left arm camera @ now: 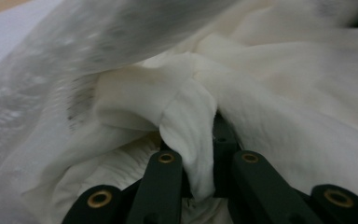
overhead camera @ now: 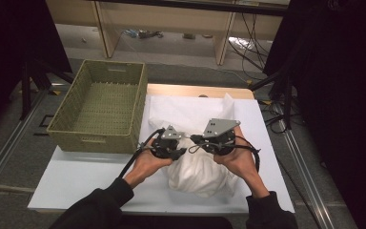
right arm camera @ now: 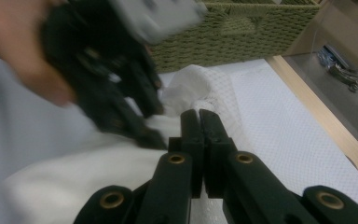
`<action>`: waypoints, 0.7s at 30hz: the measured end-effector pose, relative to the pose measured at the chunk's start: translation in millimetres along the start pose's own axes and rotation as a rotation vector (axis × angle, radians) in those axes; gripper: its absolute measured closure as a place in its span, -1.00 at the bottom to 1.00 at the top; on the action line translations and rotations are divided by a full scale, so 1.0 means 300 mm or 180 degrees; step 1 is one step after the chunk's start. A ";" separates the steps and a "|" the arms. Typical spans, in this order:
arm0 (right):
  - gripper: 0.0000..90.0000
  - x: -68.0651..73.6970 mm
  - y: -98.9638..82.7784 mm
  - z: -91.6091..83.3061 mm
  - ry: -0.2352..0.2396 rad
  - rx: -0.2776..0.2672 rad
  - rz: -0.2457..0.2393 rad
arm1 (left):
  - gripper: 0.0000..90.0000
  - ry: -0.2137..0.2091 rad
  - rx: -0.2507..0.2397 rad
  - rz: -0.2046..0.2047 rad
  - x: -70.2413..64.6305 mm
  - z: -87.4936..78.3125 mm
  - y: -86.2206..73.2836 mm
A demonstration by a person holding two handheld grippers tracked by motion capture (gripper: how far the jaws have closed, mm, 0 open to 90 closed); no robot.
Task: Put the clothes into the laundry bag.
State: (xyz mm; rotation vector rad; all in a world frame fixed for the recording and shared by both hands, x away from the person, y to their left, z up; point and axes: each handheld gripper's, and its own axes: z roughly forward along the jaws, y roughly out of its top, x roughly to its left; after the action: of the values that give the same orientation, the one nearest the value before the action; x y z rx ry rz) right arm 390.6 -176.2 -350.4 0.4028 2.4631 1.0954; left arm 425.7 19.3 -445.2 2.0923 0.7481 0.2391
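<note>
Tabletop [overhead camera: 76,176]: white cloth [overhead camera: 198,171] lying heaped beside basket [overhead camera: 102,102].
Left hand-held gripper [left arm camera: 200,154]: pinching a soft cloth fold.
Right hand-held gripper [right arm camera: 199,126]: clenching a mesh edge.
Handling: probably light, limp; bunched folds are offering the best hold.

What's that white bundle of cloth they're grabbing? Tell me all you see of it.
The white cloth is a soft, crumpled heap, partly plain fabric and partly fine mesh. It lies on the white table cover, right of the woven basket. The left gripper pinches a fold of it; the right gripper is clamped on its mesh edge.
</note>
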 end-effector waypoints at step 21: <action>1.00 0.000 -0.007 0.017 -0.0013 0.0104 -0.0051 | -0.51 -0.0229 0.0238 -0.0158 -0.044 -0.240 -0.161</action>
State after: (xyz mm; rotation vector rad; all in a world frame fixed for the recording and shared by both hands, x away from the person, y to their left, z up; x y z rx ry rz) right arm 392.9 -174.3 -355.1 0.3941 2.4792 1.0482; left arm 364.1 81.2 -439.2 2.1379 0.7753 0.1095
